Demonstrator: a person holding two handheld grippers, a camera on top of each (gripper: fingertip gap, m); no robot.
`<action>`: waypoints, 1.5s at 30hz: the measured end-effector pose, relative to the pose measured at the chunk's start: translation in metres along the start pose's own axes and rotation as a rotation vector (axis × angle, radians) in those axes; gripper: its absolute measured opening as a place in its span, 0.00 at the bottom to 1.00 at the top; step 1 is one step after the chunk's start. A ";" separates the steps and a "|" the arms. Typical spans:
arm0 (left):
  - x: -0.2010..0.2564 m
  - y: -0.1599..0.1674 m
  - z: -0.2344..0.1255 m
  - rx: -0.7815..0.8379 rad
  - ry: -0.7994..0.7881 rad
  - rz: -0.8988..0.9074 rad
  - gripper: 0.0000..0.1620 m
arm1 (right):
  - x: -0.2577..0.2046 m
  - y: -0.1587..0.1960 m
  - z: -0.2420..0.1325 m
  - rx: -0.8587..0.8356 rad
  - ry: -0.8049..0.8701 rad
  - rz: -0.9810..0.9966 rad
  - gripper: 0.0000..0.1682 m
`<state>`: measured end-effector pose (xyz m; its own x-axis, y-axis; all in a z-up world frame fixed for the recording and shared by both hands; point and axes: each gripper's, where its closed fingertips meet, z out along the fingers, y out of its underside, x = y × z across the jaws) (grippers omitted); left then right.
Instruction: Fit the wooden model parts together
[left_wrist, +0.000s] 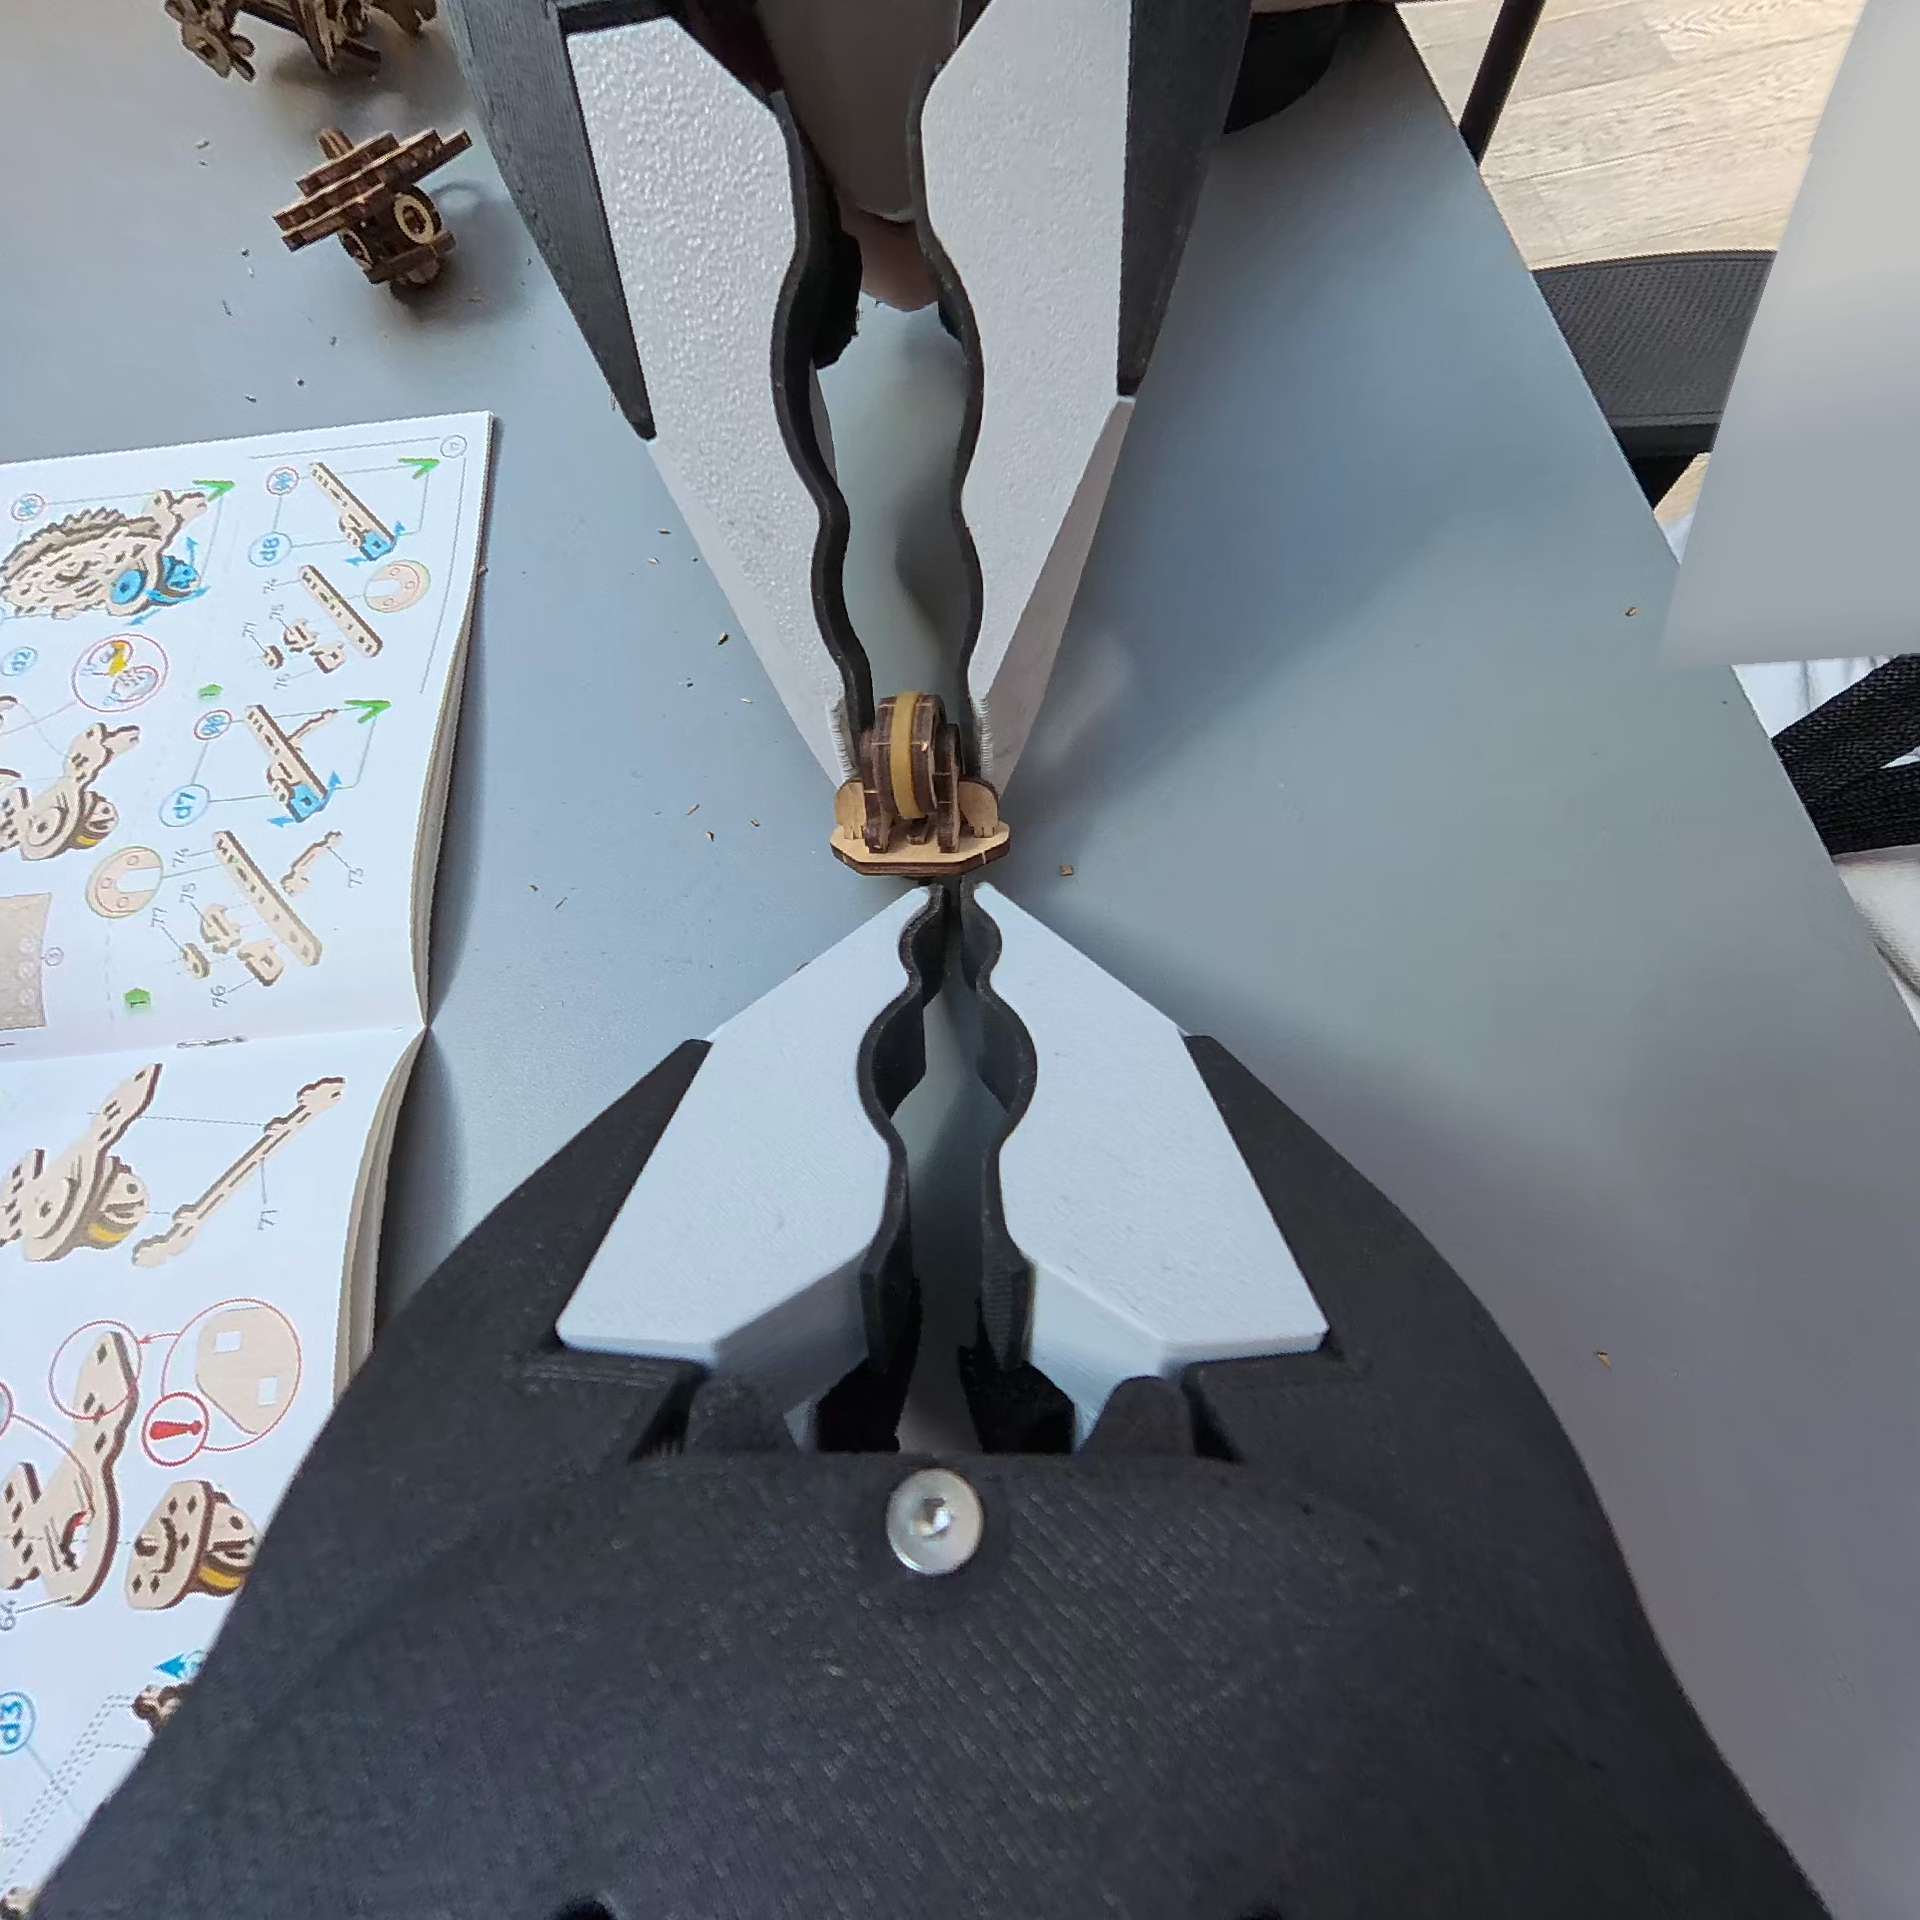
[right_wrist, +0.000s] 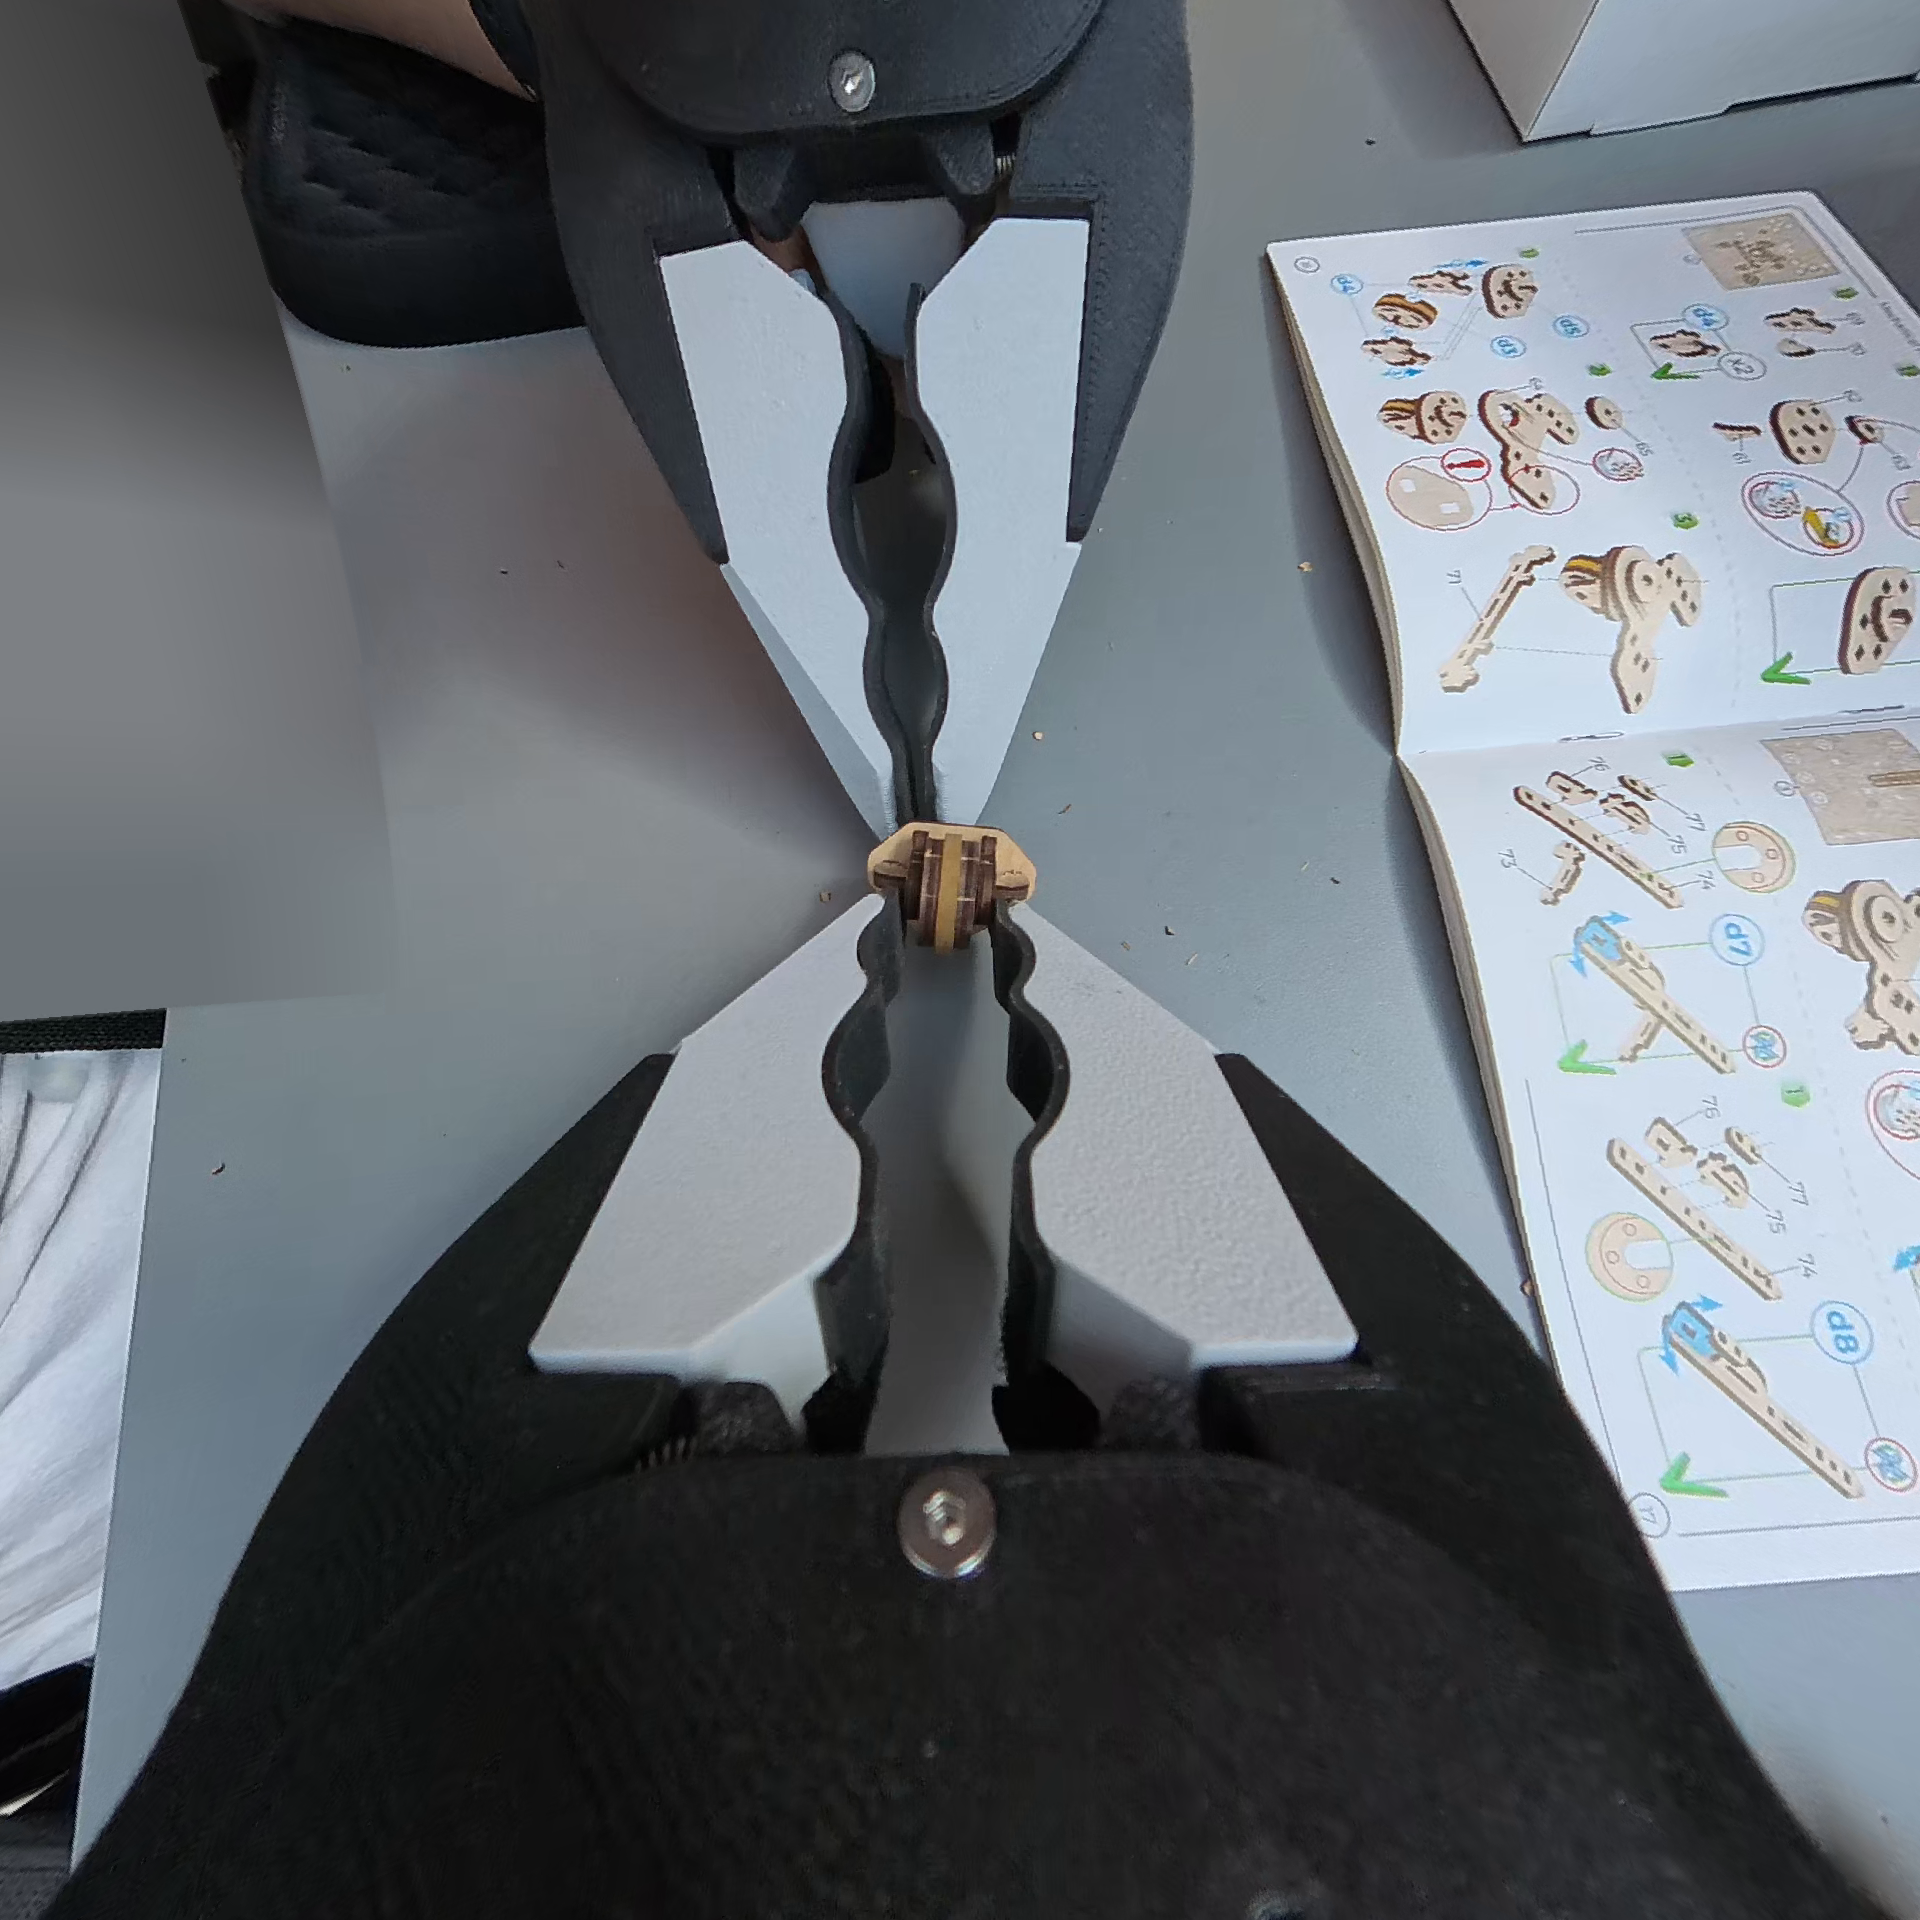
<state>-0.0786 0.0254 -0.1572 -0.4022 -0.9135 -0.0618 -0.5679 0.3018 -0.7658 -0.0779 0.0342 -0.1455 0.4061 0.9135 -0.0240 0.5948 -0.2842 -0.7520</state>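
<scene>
A small wooden assembly is held between both grippers above the grey table. It is a dark wheel with a yellow band, standing on a pale flat plate. My left gripper is shut, its tips pinching the near edge of the plate. My right gripper is shut on the wheel. In the left wrist view the right gripper comes in from the top. In the right wrist view the left gripper comes in from the top, its tips on the plate.
An open instruction booklet lies left of the left gripper and also shows in the right wrist view. Two dark wooden sub-assemblies lie at the far left. A white box stands nearby. The table edge runs along the right. Only a small space, under 4 cm, lies between the two pairs of fingers.
</scene>
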 end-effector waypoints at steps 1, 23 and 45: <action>-0.001 0.000 0.000 0.000 -0.002 -0.005 0.00 | 0.000 0.000 0.000 0.001 -0.003 0.003 0.08; -0.002 0.003 -0.005 0.001 0.032 -0.047 0.05 | 0.003 0.007 0.002 -0.028 0.020 -0.032 0.09; -0.009 -0.007 -0.003 0.047 -0.009 0.000 0.23 | 0.004 0.007 0.000 -0.022 0.042 -0.079 0.10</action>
<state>-0.0729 0.0324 -0.1492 -0.3957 -0.9160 -0.0667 -0.5333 0.2883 -0.7953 -0.0718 0.0352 -0.1510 0.3861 0.9203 0.0627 0.6409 -0.2187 -0.7358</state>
